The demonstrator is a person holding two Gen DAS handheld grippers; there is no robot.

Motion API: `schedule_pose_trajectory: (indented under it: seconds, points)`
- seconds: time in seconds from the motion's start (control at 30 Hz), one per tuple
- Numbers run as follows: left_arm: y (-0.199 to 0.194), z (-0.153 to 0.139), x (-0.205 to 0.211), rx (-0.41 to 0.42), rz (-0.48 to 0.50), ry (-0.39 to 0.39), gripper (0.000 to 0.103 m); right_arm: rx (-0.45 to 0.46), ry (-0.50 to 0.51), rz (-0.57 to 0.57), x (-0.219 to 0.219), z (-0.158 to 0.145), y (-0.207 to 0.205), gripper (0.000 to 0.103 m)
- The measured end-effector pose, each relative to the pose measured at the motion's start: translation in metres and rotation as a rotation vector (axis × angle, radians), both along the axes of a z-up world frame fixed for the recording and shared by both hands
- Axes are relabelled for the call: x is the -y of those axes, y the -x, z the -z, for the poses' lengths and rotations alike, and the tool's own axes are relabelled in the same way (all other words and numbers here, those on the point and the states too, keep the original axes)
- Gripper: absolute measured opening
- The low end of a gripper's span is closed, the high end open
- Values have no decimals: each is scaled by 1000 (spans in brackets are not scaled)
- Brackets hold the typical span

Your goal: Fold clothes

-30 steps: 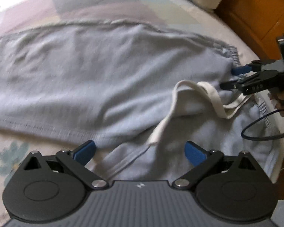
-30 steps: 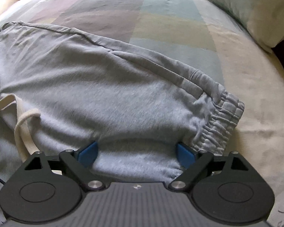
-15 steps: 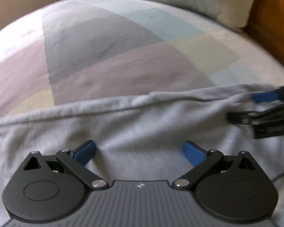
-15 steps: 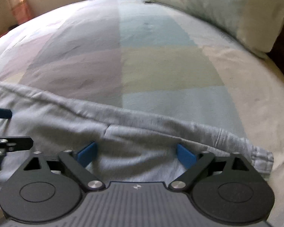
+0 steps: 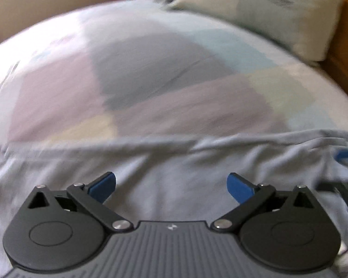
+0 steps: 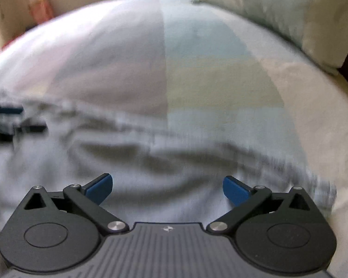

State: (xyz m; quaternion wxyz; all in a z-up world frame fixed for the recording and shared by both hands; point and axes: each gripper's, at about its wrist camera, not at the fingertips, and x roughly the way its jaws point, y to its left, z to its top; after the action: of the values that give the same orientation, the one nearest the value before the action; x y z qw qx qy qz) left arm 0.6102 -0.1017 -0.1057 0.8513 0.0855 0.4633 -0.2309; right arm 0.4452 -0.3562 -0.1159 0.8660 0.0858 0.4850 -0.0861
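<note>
Left wrist: the left claw [image 5: 171, 186] gapes wide with nothing between its pads, right over the grey garment [image 5: 174, 159] on the bed [image 5: 150, 74], and the right claw [image 6: 167, 188] is spread just as wide and empty. Blur everywhere, so closing now could bunch loose cloth or miss the edge. The garment's long axis runs 9 to 3; which end is which, I cannot tell.

You're in a home bedroom: a bed [image 6: 220, 74] spread with a pastel patchwork sheet [image 5: 164, 88], a pale pillow [image 6: 290, 16] at its head, a wooden headboard [image 5: 345, 53] beside it.
</note>
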Motion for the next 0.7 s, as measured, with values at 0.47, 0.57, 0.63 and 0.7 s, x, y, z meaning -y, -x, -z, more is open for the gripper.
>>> schedule_pose_trajectory:
  seconds: [0.47,0.57,0.63,0.7]
  points:
    - [-14,6,-14,-37,-10,16,102,-47,35,-52,-3,7,28,103]
    - [-15,-3,-28,-37,-15,52,102,-56,42,-59,-4,8,33,103]
    - [-17,-6,-46,-10,-46,67,102,-59,44,-57,-4,8,31,103]
    - [-27,-1,-71,-40,-102,85,102,-62,46,-54,-5,7,30,103]
